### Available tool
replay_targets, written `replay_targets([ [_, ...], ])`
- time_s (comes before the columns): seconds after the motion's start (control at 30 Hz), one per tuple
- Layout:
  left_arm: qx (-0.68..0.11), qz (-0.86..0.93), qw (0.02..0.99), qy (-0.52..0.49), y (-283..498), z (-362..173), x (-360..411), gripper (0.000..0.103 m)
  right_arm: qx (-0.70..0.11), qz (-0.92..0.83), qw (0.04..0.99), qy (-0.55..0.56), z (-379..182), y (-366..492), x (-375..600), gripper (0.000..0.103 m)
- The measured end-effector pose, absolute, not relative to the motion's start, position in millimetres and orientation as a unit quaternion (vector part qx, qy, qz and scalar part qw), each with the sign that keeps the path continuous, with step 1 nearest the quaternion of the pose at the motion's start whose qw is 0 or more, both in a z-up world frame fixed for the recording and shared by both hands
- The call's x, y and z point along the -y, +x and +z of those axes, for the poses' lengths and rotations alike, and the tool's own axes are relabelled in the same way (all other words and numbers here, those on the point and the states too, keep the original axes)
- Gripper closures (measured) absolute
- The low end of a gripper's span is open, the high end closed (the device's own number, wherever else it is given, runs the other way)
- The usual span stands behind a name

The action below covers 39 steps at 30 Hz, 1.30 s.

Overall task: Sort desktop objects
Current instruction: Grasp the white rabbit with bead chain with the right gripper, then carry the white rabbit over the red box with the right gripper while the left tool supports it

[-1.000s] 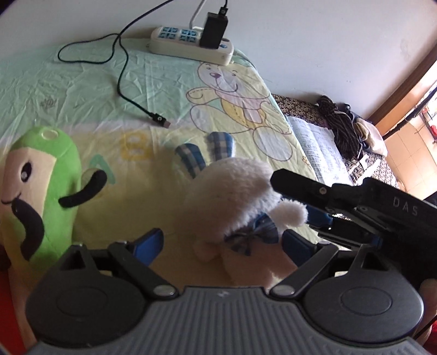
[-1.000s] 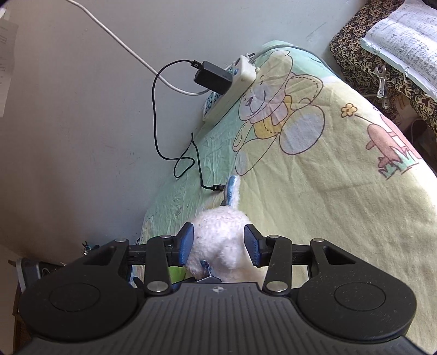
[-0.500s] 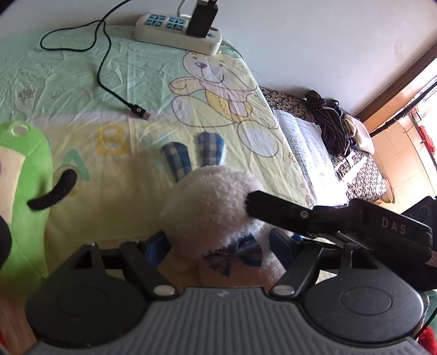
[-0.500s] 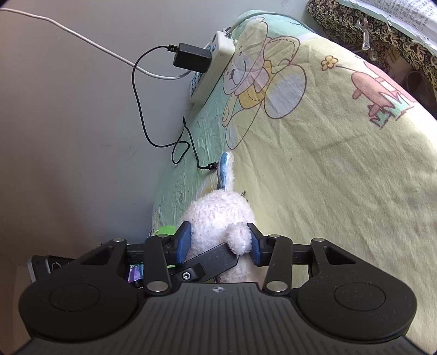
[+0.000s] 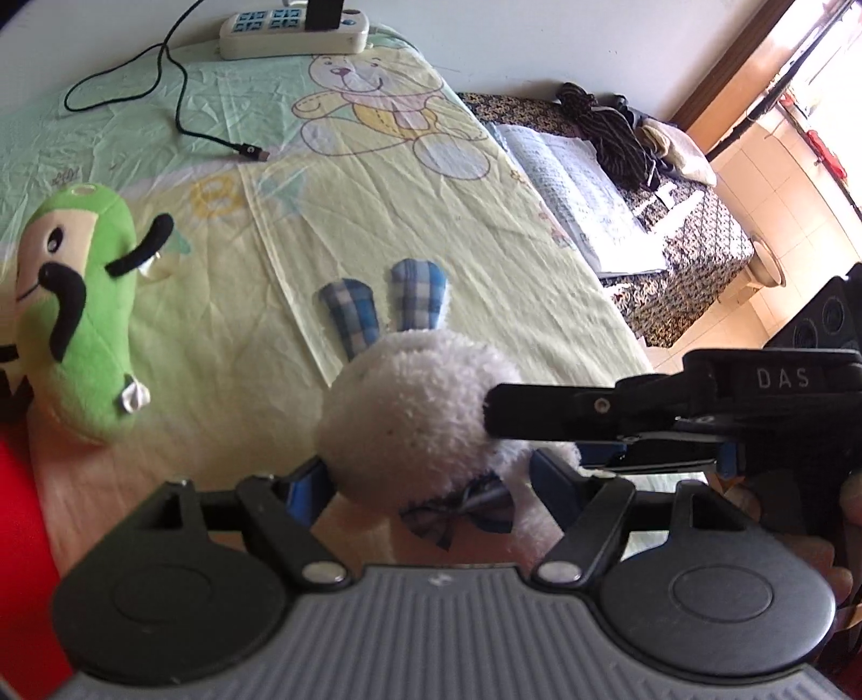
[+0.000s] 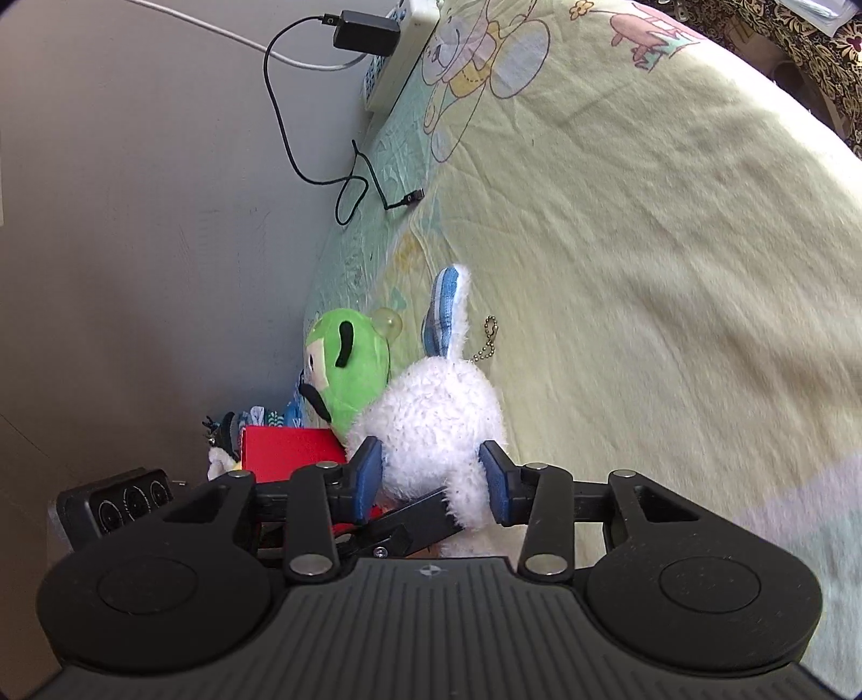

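your left gripper [image 5: 431, 479] has its blue pads spread around the neck of the white plush rabbit [image 5: 415, 414], one pad tucked against the fur on the left and the other just beside the bow tie on the right; whether they press in or only bracket it you cannot tell from these views. your right gripper [image 6: 433, 479] comes at the same toy from the side, its two blue pads set against either flank of the fluffy body, the fur bulging between them, so it looks clamped on. in the left view one black finger [image 5: 565, 409] of that right gripper lies against the rabbit's head. the rabbit sits on the yellow-green cartoon bedsheet [image 5: 377, 204], plaid ears pointing toward the power strip [image 5: 293, 35] by the wall, a small ball chain [image 6: 485, 339] lying beside it. just to its left lies a green plush toy [image 5: 81, 317], close but apart in the left view. a red box [image 6: 285, 449] sits beside the green toy near the wall; what it holds is hidden.
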State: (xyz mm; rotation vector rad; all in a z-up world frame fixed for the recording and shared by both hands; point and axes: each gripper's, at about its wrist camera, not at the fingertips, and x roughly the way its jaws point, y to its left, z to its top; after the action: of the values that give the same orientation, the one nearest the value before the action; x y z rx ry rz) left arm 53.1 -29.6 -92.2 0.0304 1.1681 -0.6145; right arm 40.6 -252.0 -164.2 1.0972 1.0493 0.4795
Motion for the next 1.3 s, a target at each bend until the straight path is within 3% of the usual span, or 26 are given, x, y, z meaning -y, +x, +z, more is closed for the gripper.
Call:
replay_targets([
  [0.63, -0.522, -0.289, 0.798, 0.087, -56, -72, -29, 0.026, -0.511, 0.282, 0.692, 0.425, -144, -29, 188, 0.062],
  [1.3, -0.409, -0.332, 0.845, 0.095, -112, 6, -165, 0.026, -0.413, 0.347, 0.744, 0.394, -66, -82, 77, 0.062],
])
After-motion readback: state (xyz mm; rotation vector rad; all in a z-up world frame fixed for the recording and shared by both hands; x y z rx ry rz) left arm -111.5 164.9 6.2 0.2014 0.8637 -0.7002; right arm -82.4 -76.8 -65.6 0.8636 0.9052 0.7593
